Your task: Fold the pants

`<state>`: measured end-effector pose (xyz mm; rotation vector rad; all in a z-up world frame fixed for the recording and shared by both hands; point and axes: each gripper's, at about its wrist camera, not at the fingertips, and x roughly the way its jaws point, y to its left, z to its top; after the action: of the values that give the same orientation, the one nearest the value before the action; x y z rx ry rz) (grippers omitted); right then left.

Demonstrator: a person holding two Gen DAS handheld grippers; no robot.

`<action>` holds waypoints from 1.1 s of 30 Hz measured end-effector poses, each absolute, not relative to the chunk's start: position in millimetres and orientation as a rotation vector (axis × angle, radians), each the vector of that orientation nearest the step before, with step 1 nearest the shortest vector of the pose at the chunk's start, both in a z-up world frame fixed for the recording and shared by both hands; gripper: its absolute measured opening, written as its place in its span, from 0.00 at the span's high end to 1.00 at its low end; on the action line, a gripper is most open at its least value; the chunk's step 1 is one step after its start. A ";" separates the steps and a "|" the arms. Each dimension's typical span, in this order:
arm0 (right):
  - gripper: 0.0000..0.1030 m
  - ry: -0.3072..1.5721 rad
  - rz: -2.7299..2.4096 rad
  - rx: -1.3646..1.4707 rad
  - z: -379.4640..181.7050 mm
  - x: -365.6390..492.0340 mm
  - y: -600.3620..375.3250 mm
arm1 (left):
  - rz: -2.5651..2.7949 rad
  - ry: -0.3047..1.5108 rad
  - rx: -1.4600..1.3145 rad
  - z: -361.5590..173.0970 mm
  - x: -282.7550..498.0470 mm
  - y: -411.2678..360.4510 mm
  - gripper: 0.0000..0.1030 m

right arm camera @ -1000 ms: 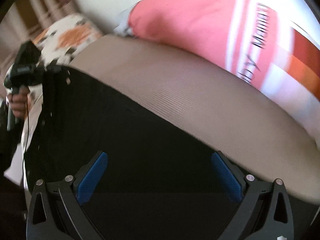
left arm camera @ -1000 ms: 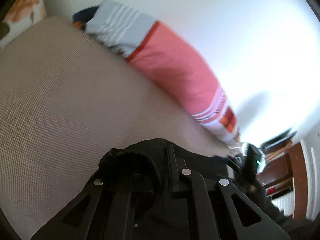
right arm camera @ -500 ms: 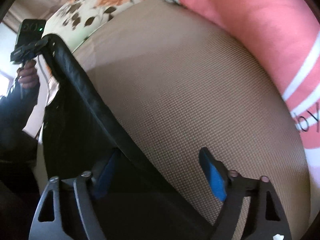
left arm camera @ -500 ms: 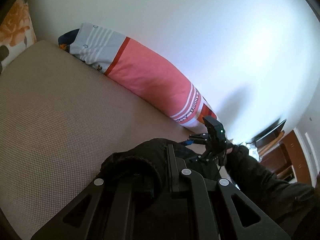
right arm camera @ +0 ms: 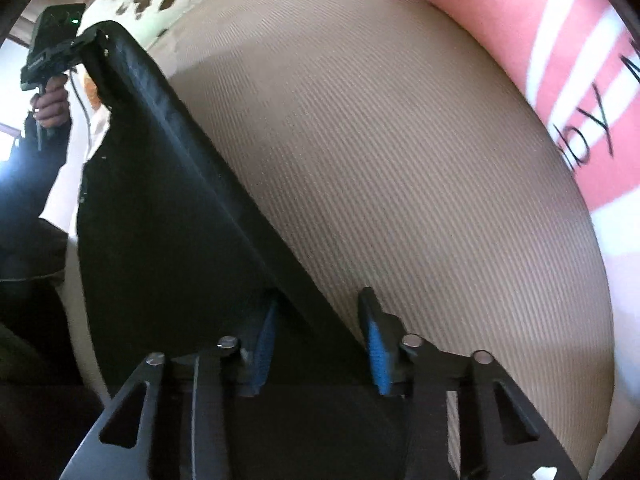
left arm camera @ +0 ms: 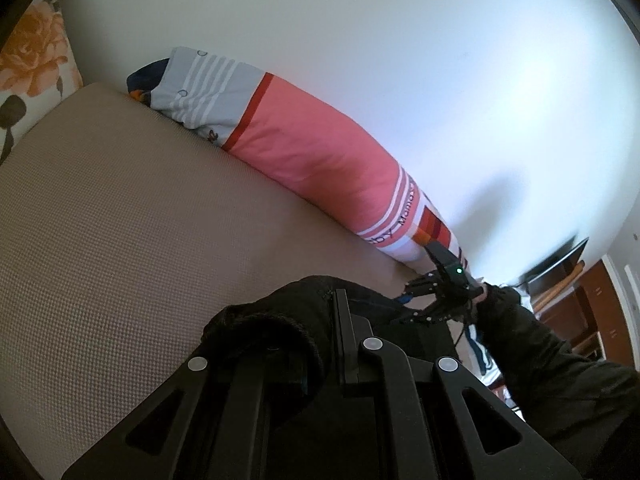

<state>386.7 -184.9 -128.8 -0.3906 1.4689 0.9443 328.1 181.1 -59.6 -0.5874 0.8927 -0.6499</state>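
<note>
Two grippers share one pair of black pants [right arm camera: 168,216], held stretched between them above a beige mattress [right arm camera: 400,152]. In the right wrist view the garment's upper edge runs as a taut band from 10 o'clock down to the middle of the lower frame, and the rest of the cloth hangs dark below it toward 8 o'clock.

At the near end of that band the right gripper [right arm camera: 320,340] has its blue-padded fingers [right arm camera: 376,354] at a narrow spread with the cloth edge lying between them; the pads have a gap to each side of the fabric, so a firm pinch cannot be told from this view. At the far end, at 10 o'clock, the left gripper [right arm camera: 86,38] clamps a corner of the pants, with the person's hand [right arm camera: 50,106] wrapped around its handle below.

From the left wrist view, the left gripper's fingers [left arm camera: 344,320] are drawn close together with a bunched black fold of the pants [left arm camera: 276,332] gripped in them at 6 o'clock. Beyond, at 3 to 4 o'clock, the right gripper [left arm camera: 416,300] shows small and dark, a green light on its body.

Along the white wall [left arm camera: 400,60] lies a long pink striped bolster [left arm camera: 320,152], running from 11 to 3 o'clock. A floral pillow [left arm camera: 32,52] sits at 10 o'clock.
</note>
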 end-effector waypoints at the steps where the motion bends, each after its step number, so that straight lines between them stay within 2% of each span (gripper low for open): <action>1: 0.69 1.467 0.934 -0.396 -129.0 384.3 -183.7 | -0.651 0.896 -0.589 -60.5 329.8 180.9 0.91; 5: 0.85 1.444 0.856 -0.449 -129.1 373.1 -183.0 | -0.649 0.910 -0.578 -63.5 335.4 178.8 0.91; 7: 0.89 1.410 0.768 -0.472 -127.5 363.0 -179.7 | -0.645 0.914 -0.564 -64.0 336.6 176.3 0.91; 15: 0.94 1.106 0.362 -0.571 -78.4 289.6 -156.9 | -0.614 0.901 -0.470 -51.4 324.8 172.2 0.91; 21: 0.94 0.981 0.261 -0.500 -28.4 213.7 -166.9 | -0.645 0.880 -0.439 -31.1 280.2 181.9 0.91; 27: 0.94 0.953 0.270 -0.350 -4.5 130.2 -172.5 | -0.681 0.878 -0.411 -25.5 212.4 199.4 0.91; 33: 0.94 1.043 0.378 -0.299 -27.5 65.0 -167.5 | -0.665 0.975 -0.420 -61.1 153.5 218.2 0.89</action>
<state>65.0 -167.5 -27.5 -0.2994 1.0426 0.3780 153.5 218.2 -61.1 -0.4196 0.9748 -0.6653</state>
